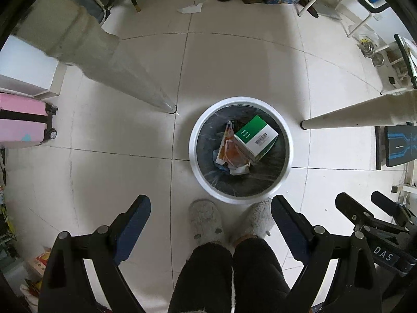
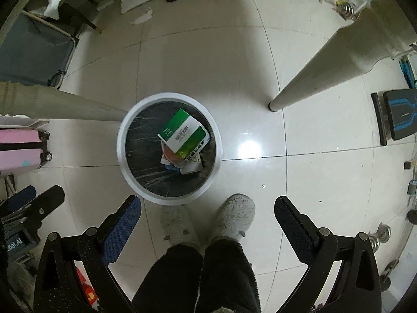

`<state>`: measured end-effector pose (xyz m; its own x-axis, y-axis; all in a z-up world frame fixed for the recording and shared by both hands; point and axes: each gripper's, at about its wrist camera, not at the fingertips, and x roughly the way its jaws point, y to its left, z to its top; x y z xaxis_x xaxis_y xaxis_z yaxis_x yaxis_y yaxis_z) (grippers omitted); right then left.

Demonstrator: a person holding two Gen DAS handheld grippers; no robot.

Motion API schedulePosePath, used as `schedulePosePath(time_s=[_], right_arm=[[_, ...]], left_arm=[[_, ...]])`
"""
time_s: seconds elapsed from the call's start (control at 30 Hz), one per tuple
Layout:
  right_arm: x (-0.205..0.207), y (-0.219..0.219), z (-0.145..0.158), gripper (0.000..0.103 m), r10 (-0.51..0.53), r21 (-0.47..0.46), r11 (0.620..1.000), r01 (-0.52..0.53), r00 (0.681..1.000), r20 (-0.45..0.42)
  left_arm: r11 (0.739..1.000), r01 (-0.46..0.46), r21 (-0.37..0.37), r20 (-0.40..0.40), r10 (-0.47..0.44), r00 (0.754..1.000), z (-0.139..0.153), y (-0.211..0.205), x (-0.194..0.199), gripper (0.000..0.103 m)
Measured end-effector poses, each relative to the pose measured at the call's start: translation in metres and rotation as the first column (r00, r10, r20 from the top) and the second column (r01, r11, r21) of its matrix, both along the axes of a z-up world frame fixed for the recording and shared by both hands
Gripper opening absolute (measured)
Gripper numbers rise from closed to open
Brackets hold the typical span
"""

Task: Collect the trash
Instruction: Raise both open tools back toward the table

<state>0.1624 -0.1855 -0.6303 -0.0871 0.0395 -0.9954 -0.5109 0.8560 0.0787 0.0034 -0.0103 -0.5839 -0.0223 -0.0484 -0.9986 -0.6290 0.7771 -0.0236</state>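
Left gripper [image 1: 211,208]: is being held pointing down at the floor, jaws spread wide, nothing between the pads.
Right gripper [image 2: 207,208]: is being held pointing down likewise, jaws spread wide, nothing being gripped; it is also being seen at the right edge of the left view.
Bin [image 1: 194,154]: is standing upright on the tiled floor [image 1: 117,172], white rim, dark liner inside; it is being viewed from above, just ahead of the person's slippers [image 1: 204,220].
Box [image 1: 256,137]: green and white, with a barcode, is lying tilted inside the bin on top of the other trash.
Wrapper [image 1: 228,148]: orange and white packaging is lying under and beside the box, inside the bin.
Paper scrap [image 1: 190,8]: is lying on the floor at the far side, well apart from the bin, near a white stand.
Table legs [image 1: 351,116]: two pale legs are being seen either side of the bin, neither touching it.
Suitcase [image 1: 23,122]: pink, is standing at the left edge, well apart from the bin.
Person: dark trousers and grey slippers are being seen between the jaws in both views.
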Motion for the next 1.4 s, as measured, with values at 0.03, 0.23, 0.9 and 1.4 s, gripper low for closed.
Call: schedulePosePath(time_s=[0.03, 0.23, 0.9, 1.4], right_arm=[[-0.001, 0.000, 0.007, 0.103, 0.002, 0.001, 1.000, -0.002, 1.000, 0.007], [-0.013, -0.005, 0.053, 0.103, 0.005, 0.008, 1.000, -0.006, 1.000, 0.018], [-0.045, -0.007, 0.311, 0.103, 0.004, 0.098, 0.995, -0.012, 0.997, 0.078], [0.121, 0.048, 0.431, 0.103, -0.151, 0.252, 0.962, 0.105, 0.974, 0.169]], left_arm=[[1.000, -0.002, -0.003, 0.002, 0.002, 1.000, 0.005, -0.001, -0.002, 0.094], [1.000, -0.010, 0.005, 0.007, 0.010, 1.000, 0.045, -0.007, -0.015, 0.094], [0.988, 0.063, 0.140, 0.157, -0.085, 0.984, 0.267, -0.006, -0.033, 0.094], [0.957, -0.101, 0.271, 0.290, 0.019, 0.957, 0.358, 0.078, 0.094, 0.103]])
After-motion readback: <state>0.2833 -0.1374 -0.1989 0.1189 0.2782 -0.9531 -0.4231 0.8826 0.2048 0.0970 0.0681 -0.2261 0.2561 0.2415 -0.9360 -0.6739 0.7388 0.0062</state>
